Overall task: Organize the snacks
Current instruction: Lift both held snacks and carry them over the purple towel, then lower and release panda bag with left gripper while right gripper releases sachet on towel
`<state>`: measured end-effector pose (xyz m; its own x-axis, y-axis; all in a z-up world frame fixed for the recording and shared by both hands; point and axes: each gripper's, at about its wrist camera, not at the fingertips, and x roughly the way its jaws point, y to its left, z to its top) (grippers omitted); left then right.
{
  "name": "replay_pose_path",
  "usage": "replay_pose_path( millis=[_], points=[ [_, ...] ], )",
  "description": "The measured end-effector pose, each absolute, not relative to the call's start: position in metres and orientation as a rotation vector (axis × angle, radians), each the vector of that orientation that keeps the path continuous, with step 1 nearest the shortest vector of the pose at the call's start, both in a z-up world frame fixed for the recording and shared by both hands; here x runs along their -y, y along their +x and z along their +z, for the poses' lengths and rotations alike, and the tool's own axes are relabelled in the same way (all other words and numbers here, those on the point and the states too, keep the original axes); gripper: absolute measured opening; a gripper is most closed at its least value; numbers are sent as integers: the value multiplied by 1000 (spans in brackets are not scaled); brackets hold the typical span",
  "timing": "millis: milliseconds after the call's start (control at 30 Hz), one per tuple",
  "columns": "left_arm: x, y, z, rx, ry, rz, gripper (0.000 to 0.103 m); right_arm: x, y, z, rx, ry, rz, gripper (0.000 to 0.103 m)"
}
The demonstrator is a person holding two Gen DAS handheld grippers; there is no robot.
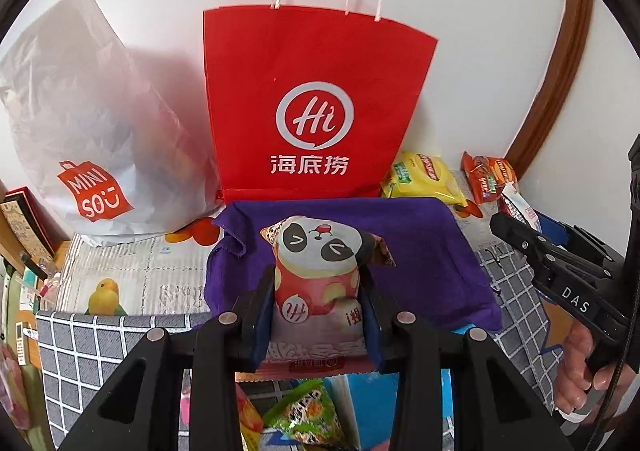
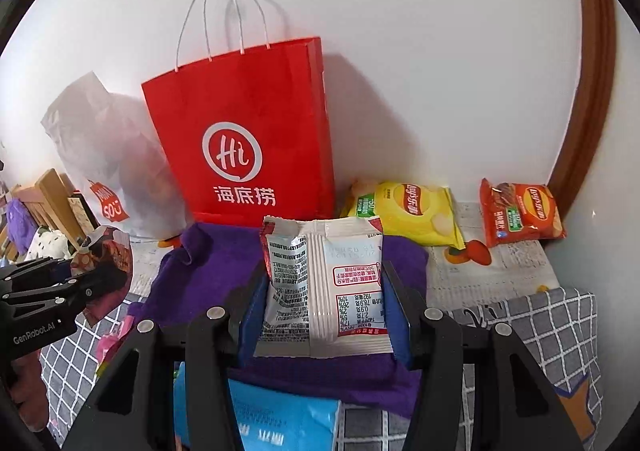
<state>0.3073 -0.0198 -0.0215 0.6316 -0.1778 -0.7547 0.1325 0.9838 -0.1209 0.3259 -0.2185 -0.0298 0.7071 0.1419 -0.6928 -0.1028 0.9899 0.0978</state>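
Observation:
My left gripper is shut on a panda-print snack packet and holds it above the purple cloth. My right gripper is shut on a white snack packet, back side facing me, above the same purple cloth. The red paper bag with white handles stands upright against the wall behind the cloth; it also shows in the right wrist view. The right gripper shows at the right of the left wrist view, the left gripper at the left of the right wrist view.
A white plastic shopping bag leans left of the red bag. A yellow chip bag and an orange chip bag lie by the wall at right. A blue packet and a green packet lie near me. A checked cloth covers the front.

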Motion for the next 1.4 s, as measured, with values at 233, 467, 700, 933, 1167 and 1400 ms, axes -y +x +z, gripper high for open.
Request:
replay_pose_path(
  millis=[233,467,700,933,1167,1400],
  points=[
    [17,334,-38,-893,-56,-171,36,212,358,-46,-799,40,140,52],
    [14,361,-59,-929,-60,-165,36,214,382,-68,-842,21,142,52],
    [14,376,-83,-963,-44,-151,36,225,402,-98,-907,20,147,52],
    [13,382,-101,-1011,-51,-153,36,233,412,-125,-961,44,130,52],
    [17,386,-114,-1042,-43,-158,36,229,416,-136,-989,15,131,52],
    [20,391,-121,-1069,-34,-157,36,233,422,-150,-1034,5,111,53]
  ],
)
